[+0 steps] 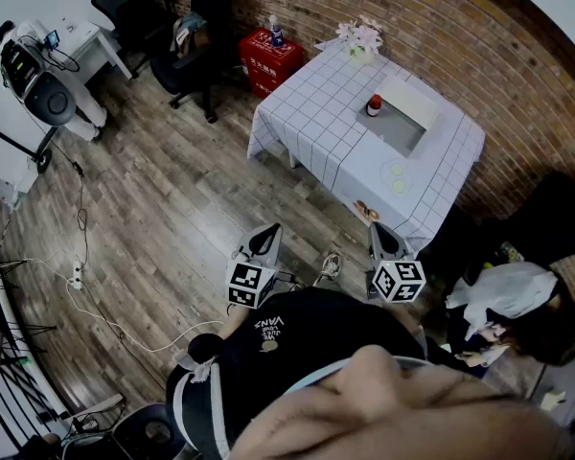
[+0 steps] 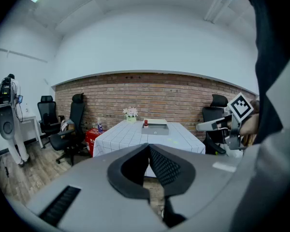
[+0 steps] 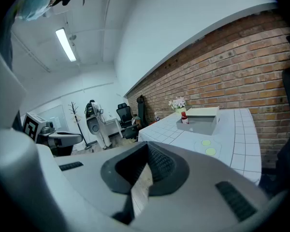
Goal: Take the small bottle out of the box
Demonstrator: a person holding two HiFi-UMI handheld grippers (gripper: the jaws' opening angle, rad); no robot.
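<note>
Even ceiling-tube light [image 3: 66, 44]; strong fisheye edges; perhaps slight blur

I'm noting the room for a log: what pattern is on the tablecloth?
White tablecloth with a thin dark grid; the head view shows it best.

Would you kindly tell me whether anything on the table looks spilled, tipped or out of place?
Nothing stands out. The small bottle stands upright at a corner of the box, the flowers are upright, and the tablecloth lies flat.
</note>
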